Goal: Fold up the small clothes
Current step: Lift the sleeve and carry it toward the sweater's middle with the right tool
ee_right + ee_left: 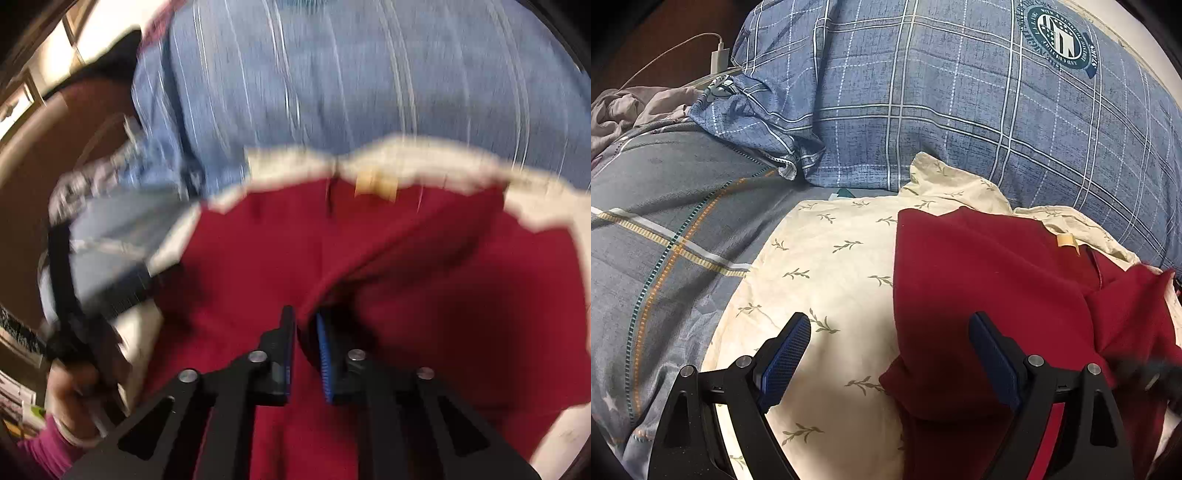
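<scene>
left gripper [890, 332] tilted downward, jaws spread wide, nothing between the blue pads [785, 354]. right gripper [304, 325] also angled down, jaws narrow with a small gap, a fold of the red garment [258, 251] bunched at its tips, firm pinch unclear. right wrist view blurred; left hand [70, 391] with magenta sleeve [48, 450] grips the left tool's handle.

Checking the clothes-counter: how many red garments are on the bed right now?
1. A single dark red fabric garment lies on the cream leaf-print cloth, in front of the blue plaid pillow. The right tool has a fold of it between its fingers. Others may be out of view.
</scene>
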The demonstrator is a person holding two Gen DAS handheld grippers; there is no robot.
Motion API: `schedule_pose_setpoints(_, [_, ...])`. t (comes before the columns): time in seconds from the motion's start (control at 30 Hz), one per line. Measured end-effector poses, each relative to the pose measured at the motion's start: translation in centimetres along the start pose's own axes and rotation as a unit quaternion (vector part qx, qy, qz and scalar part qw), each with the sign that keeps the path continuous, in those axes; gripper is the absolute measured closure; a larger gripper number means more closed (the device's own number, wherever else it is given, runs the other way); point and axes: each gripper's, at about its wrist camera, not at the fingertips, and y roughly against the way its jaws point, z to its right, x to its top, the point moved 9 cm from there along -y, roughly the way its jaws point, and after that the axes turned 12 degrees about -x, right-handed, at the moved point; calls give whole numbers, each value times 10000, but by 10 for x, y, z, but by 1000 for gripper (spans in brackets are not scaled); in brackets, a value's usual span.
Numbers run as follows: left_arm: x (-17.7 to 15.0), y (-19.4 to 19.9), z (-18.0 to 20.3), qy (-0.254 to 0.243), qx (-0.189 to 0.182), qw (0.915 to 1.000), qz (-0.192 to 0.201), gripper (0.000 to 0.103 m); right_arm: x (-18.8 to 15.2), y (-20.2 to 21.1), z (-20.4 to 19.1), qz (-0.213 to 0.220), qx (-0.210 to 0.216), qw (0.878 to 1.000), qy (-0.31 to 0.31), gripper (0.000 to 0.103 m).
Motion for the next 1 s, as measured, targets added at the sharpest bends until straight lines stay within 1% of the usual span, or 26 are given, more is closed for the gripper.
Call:
schedule_pose_setpoints(0.03, [1,1,1,-19,-20,10000,20,16,-5,3,1,39,50,10000,-52,76])
schedule_pose_setpoints(0.07, [1,2,2,-43,-30,10000,33,16,-7,10,3,99,95,9998,-109,72])
schedule_pose_setpoints(0.1, [1,3,4,-69,-40,10000,35,16,-8,18,8,153,121,9996,-183,62])
schedule_pose_setpoints(0.13, [1,3,4,-82,-50,9999,33,16,-8,29,14,255,149,9992,-284,55])
schedule_pose_setpoints(0.17, [0,3,5,-85,-54,9999,22,16,-6,39,21,381,164,9985,-369,45])
schedule_pose_setpoints(0.23, [-1,3,5,-77,-84,9999,-17,16,-3,55,40,639,112,9963,-569,38])
schedule_pose_setpoints(0.27, [-2,3,6,-80,-99,9999,-21,16,2,56,47,667,92,9954,-682,34])
schedule_pose_setpoints(0.3, [-2,3,7,-102,-93,9999,-11,16,4,53,55,622,66,9946,-823,32])
schedule_pose_setpoints(0.37, [-2,3,7,-158,-68,9998,-23,16,4,41,75,379,77,9911,-1275,32])
schedule_pose_setpoints(0.43, [-2,3,7,-186,-42,9998,-30,16,5,28,83,229,310,9853,-1662,32])
schedule_pose_setpoints(0.53, [-1,3,5,-144,-31,9999,-2,16,9,23,88,311,442,9808,-1874,32])
schedule_pose_setpoints(0.67, [-2,1,5,-136,-17,9999,-41,16,24,17,84,541,328,9800,-1889,37])
schedule_pose_setpoints(0.7, [-2,1,5,-160,2,9999,-50,16,28,17,83,584,297,9802,-1868,45])
schedule_pose_setpoints(0.73, [-2,2,5,-177,13,9998,-52,16,31,18,80,592,267,9806,-1847,49])
schedule_pose_setpoints(0.77, [-2,2,5,-179,11,9998,-47,16,36,18,76,587,284,9808,-1838,51])
schedule_pose_setpoints(0.83, [0,4,4,-145,-4,9999,-17,16,41,21,66,648,326,9816,-1768,51])
schedule_pose_setpoints(0.93, [1,5,0,-57,-21,10000,7,16,47,26,49,775,193,9859,-1473,54])
schedule_pose_setpoints(1.0, [2,5,-2,-11,-15,10000,4,16,50,27,41,785,176,9867,-1411,61])
